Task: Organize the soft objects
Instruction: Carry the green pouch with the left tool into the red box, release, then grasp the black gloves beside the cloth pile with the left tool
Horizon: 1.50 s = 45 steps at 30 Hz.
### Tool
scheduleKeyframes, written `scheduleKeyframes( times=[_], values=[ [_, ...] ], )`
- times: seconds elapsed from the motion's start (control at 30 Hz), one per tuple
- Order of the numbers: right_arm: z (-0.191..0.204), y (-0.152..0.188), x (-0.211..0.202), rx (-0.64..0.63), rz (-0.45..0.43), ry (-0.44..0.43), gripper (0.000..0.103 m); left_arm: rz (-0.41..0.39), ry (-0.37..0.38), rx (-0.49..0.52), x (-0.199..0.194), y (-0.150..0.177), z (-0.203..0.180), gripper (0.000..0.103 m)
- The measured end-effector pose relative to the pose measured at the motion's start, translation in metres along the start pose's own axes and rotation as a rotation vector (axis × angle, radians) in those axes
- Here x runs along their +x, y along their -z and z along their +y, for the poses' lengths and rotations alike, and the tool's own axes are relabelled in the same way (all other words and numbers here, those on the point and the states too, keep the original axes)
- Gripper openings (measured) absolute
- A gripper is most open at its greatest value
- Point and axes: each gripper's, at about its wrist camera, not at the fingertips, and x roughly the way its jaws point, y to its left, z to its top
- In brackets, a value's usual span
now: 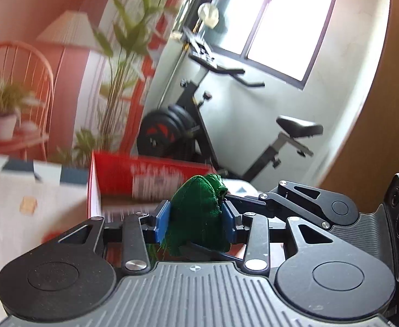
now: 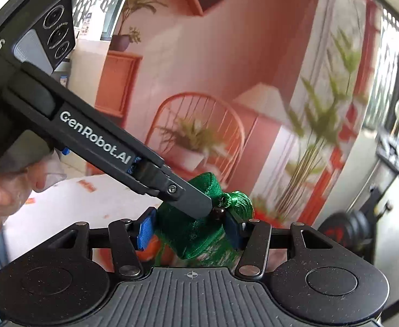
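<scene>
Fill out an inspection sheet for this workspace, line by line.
Surface: white patterned tablecloth.
Job's things: green fabric pouch with tassel, raised off the table.
Clutter: red box behind the pouch.
Grippers: left claw and right claw both clamp the pouch, one from each side.
Cables: nothing seen.
Surroundings: exercise bike, window, orange chair, potted plants.
</scene>
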Motion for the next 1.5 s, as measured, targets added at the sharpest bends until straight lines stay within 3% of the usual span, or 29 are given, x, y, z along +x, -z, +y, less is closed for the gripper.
scheduleKeyframes(
  times=[0.13, 0.27, 0.4, 0.5, 0.63, 0.77, 1.1, 1.3, 1.5],
  values=[
    [-0.027, -0.02, 0.017, -0.047, -0.035, 0.035, 0.049, -0.064, -0.007, 0.021, 0.015, -0.029, 0.0, 0.043],
    [-0.05, -0.026, 0.039, -0.073, -0.031, 0.06, 0.049, -0.106, -0.004, -0.023, 0.03, -0.041, 0.007, 0.043],
    [-0.06, -0.01, 0.064, -0.087, 0.001, 0.05, 0.046, -0.048, -0.003, -0.031, 0.061, -0.04, 0.012, 0.043],
    [-0.064, 0.004, 0.081, -0.079, 0.033, 0.036, 0.038, -0.005, -0.007, -0.004, 0.087, -0.035, 0.013, 0.043],
    [-0.076, 0.026, 0.109, -0.065, 0.149, 0.106, 0.034, 0.053, -0.054, -0.027, 0.118, -0.032, 0.024, 0.043],
    [-0.096, 0.048, 0.111, 0.031, 0.191, 0.13, 0.034, 0.077, -0.091, -0.008, 0.126, -0.025, 0.037, 0.043],
    [-0.089, 0.073, 0.065, 0.177, 0.183, 0.133, 0.035, 0.108, -0.174, 0.056, 0.082, -0.002, 0.037, 0.043],
    [-0.055, 0.079, 0.016, 0.244, 0.163, 0.115, 0.036, 0.12, -0.172, 0.058, 0.034, 0.028, 0.022, 0.043],
    [-0.019, 0.102, -0.021, 0.337, 0.21, 0.088, 0.036, 0.196, -0.133, 0.047, 0.003, 0.076, 0.004, 0.044]
  ],
)
